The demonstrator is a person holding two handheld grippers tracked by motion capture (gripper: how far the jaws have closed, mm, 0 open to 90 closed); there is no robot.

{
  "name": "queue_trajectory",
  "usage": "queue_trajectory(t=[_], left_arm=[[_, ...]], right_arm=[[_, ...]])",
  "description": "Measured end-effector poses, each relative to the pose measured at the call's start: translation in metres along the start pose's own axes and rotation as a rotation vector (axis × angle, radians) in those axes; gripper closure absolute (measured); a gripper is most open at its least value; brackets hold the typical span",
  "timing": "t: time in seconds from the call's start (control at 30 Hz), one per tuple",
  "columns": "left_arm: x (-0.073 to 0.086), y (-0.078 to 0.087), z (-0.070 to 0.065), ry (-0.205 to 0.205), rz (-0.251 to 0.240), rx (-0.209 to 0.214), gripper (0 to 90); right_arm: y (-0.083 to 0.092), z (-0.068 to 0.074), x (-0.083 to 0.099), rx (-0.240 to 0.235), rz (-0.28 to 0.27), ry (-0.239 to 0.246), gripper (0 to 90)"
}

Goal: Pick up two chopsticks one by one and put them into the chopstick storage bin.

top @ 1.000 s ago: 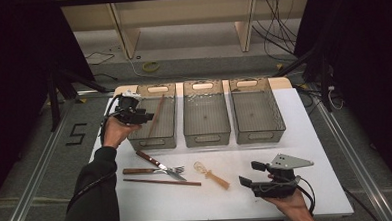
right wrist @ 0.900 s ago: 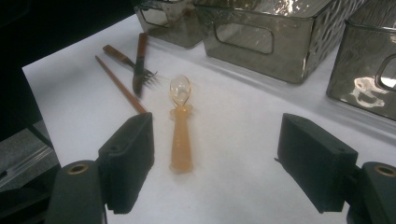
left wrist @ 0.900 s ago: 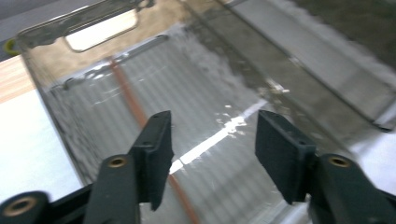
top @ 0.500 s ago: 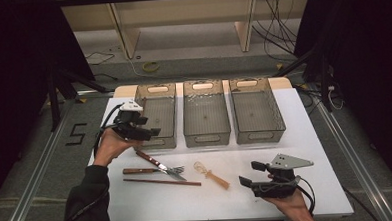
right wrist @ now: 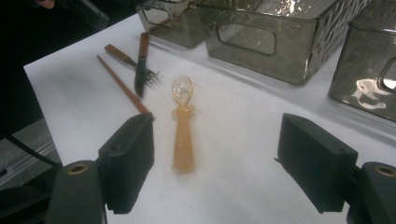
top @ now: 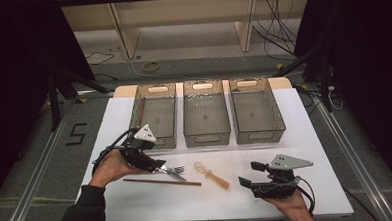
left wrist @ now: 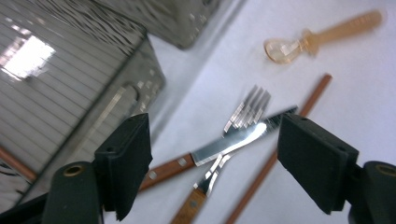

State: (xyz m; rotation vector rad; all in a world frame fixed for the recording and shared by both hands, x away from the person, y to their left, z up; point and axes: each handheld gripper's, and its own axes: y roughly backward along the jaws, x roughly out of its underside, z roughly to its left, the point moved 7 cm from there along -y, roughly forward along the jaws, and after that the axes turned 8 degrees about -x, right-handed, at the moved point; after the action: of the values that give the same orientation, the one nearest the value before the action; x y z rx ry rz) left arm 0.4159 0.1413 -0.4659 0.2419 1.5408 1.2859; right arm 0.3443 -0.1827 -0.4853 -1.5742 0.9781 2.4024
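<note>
The setting is a laboratory recording station, not a home. A white table [top: 315, 135] stands inside dark curtains [top: 17, 73], flanked by metal floor rails [top: 36, 162]. Loose cables [top: 280, 26] lie beyond its far edge, and a taped numeral 5 [top: 76, 134] marks the floor.

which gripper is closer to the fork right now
Left. The left gripper hangs open right over the fork and knife. The right gripper sits open well off to the fork's right, past the orange spoon.
</note>
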Motion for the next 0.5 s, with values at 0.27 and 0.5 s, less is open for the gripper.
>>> queue_trajectory(t=[0.27, 0.5], left_arm=[[0.014, -0.007, -0.024, -0.097, 0.084, 0.067, 29.4], [0.022, -0.019, -0.032, -0.139, 0.143, 0.069, 36.1]], right_arm=[[-0.001, 0.000, 0.000, -0.001, 0.004, 0.005, 28.0], [0.000, 0.000, 0.000, -0.001, 0.001, 0.005, 28.0]])
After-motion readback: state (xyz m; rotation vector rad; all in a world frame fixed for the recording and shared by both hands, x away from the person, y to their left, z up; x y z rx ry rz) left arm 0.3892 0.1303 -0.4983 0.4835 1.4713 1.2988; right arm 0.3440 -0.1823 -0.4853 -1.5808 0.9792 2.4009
